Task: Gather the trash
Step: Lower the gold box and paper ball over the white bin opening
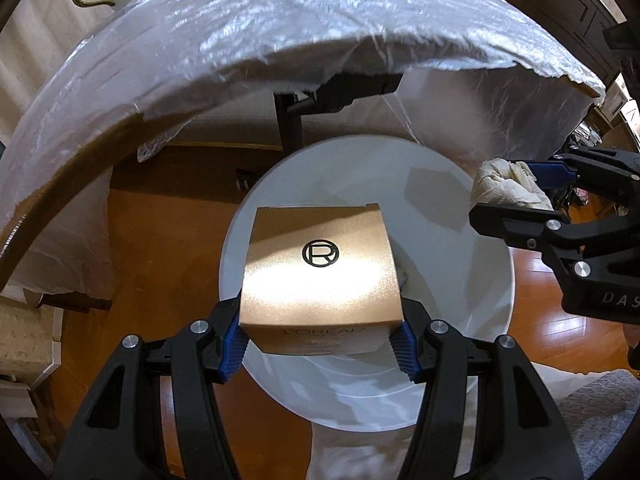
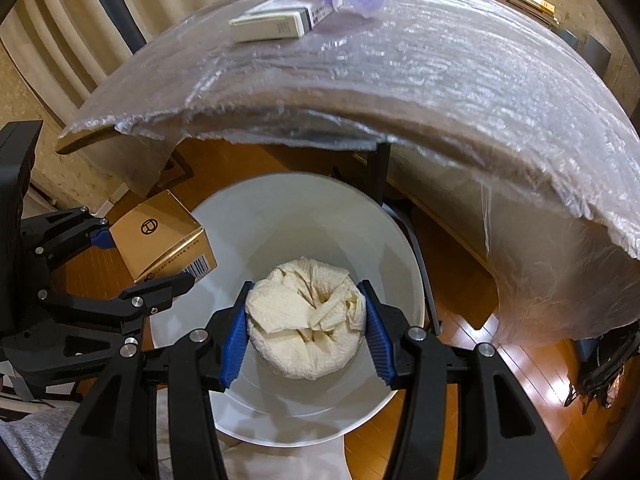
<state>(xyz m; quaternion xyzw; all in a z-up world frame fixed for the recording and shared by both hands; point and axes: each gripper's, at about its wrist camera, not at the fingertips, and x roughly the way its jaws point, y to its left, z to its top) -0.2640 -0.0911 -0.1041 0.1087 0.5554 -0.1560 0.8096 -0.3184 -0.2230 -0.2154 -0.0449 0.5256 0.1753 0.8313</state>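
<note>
Trash poised above white bin (image 2: 224, 216): left gripper (image 1: 320, 344) clamps gold box (image 1: 320, 272), right gripper (image 2: 306, 334) clamps crumpled paper towel (image 2: 306, 320); neither dropped yet.

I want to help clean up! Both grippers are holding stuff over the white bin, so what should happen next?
Probably open the right gripper first. Its crumpled paper towel hangs right over the middle of the white bin, so it should drop in. The left gripper with the gold box can let go after.
</note>
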